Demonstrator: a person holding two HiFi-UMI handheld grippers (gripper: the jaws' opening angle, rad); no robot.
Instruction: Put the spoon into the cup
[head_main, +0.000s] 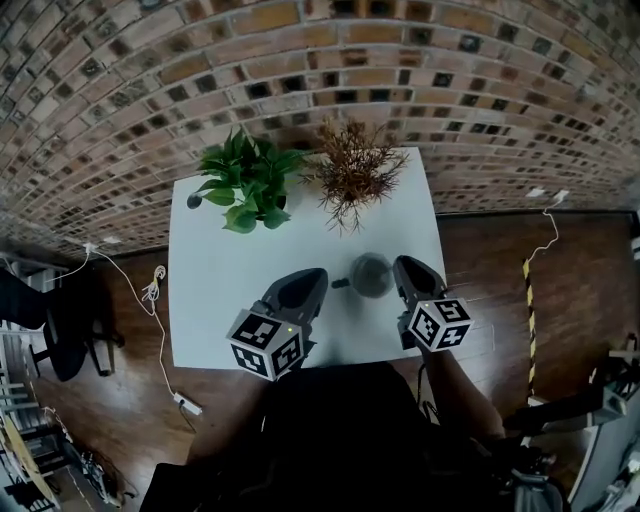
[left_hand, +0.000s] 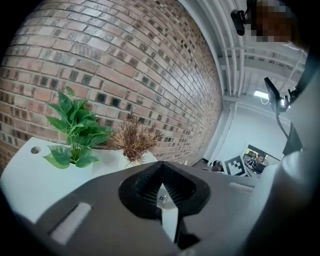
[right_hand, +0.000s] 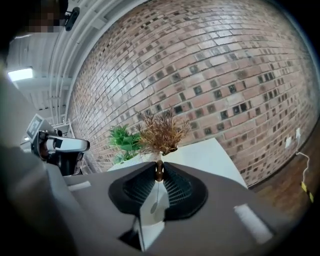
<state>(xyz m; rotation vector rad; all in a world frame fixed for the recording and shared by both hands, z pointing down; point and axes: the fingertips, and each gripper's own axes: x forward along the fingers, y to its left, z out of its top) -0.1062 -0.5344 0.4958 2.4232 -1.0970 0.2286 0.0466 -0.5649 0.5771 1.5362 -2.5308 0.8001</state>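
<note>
Approach stage, by the look. Noted right tongs (head_main: 405, 266) clamped narrow on what seems a thin brown-tipped spoon (right_hand: 159, 171), just right of the dark grey round cup (head_main: 372, 275) on the white surface (head_main: 215, 300). Left tongs (left_hand: 161, 165) closed, empty, just left of cup, near handle. Centre over cup mouth, lower gently, release late.

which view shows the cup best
The head view: the cup stands in plain sight on the white table, between the left gripper and the right gripper, its handle toward the left one. Neither gripper view shows the cup at all.
</note>
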